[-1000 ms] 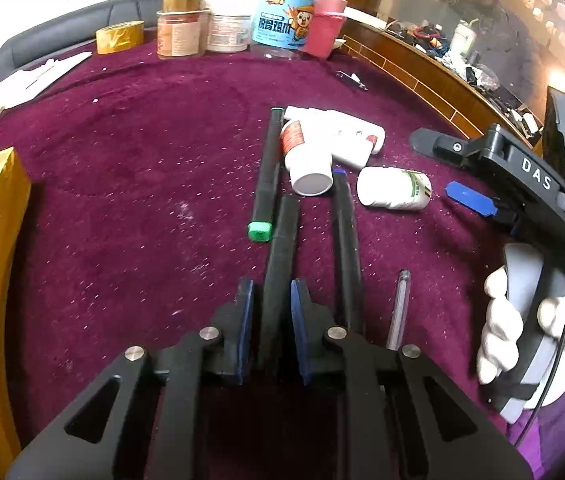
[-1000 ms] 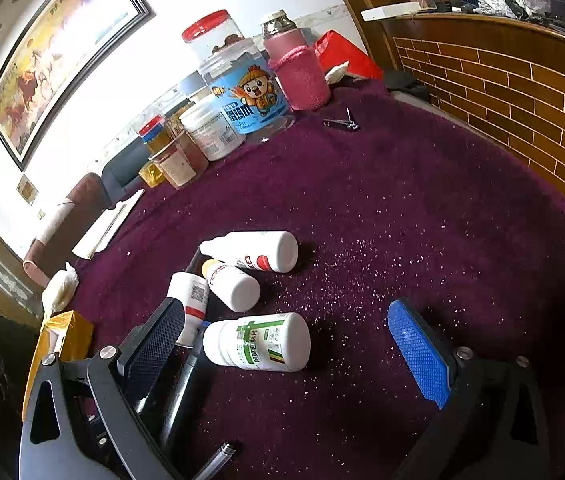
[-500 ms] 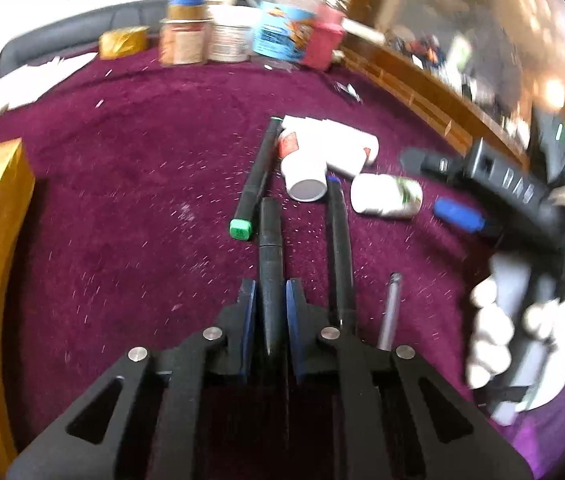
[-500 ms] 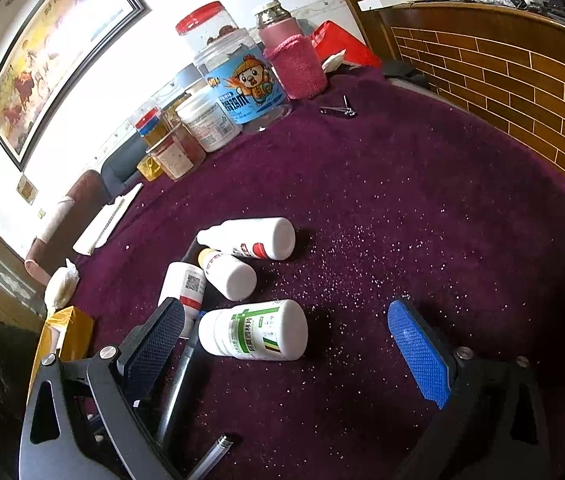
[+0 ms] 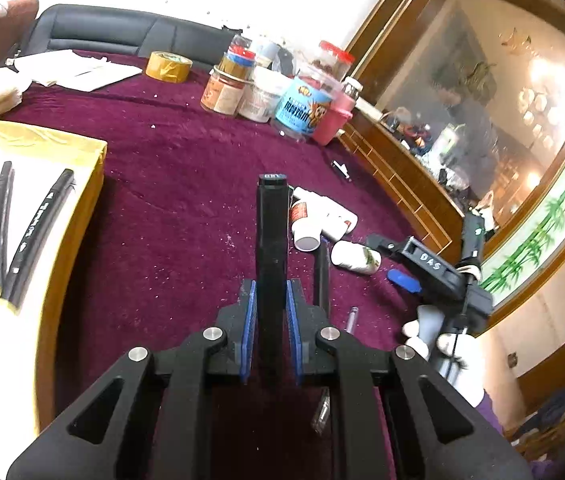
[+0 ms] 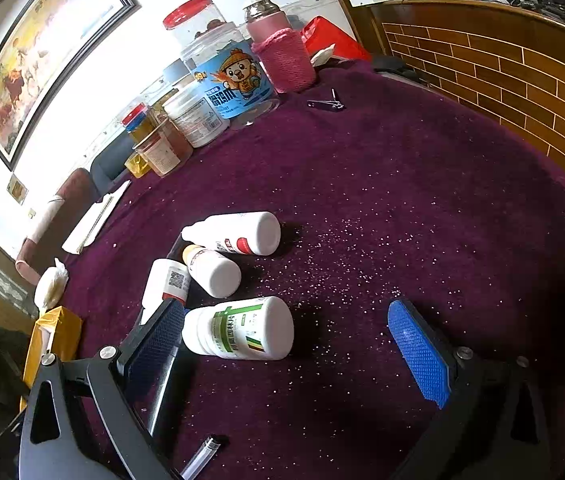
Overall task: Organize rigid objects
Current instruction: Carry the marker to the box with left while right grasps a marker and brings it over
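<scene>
Your left hand-held gripper (image 5: 270,314) pinches the black marker (image 5: 271,240) above the worktop (image 5: 186,184); gripped low, it may tilt or slip. Your right hand-held gripper (image 6: 286,344), spread wide, could bump the white bottle (image 6: 238,334).

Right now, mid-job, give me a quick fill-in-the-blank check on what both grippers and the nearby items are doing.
1. The left gripper is shut on a black ____.
2. The right gripper is ____ and holds nothing.
3. The white bottle with the green label is lying on its ____ on the purple cloth.
4. Several black markers lie in the ____ box.

Missing words: marker; open; side; yellow
</scene>
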The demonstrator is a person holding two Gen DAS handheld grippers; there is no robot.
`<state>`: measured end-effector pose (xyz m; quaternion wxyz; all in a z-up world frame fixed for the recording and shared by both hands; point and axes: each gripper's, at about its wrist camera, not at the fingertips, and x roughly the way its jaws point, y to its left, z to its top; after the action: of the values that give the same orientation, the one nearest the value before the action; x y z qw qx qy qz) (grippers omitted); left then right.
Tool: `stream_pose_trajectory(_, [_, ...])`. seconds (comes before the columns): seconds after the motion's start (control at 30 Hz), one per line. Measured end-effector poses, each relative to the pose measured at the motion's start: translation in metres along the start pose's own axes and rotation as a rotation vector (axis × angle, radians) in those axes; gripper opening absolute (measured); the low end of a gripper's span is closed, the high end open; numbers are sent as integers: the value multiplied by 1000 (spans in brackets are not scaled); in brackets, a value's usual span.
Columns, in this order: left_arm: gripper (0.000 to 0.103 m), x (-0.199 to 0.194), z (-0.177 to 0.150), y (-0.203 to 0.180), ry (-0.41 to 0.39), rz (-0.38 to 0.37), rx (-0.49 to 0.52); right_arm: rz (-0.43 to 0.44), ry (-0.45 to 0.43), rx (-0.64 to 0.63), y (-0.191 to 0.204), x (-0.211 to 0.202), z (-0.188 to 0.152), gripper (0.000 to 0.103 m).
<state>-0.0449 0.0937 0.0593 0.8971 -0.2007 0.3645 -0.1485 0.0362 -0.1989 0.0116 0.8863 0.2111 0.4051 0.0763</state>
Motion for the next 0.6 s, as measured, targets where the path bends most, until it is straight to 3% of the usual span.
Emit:
stream_pose_trajectory(0.23, [12, -14, -4, 4, -8, -47, -7, -42, -18, -49, 13, -10, -3, 97])
stream_pose_trajectory(0.4, [12, -19, -5, 9, -15, -72, -20, 17, -8, -193, 60, -36, -24, 95])
stream_pose_trajectory(0.47, [12, -23, -5, 12, -25, -81, -23, 16, 22, -270, 83, -32, -34, 86])
stream_pose_trajectory(0.6, [12, -42, -4, 19, -58, -95, -33, -9, 122, -373, 115, -3, -52, 51])
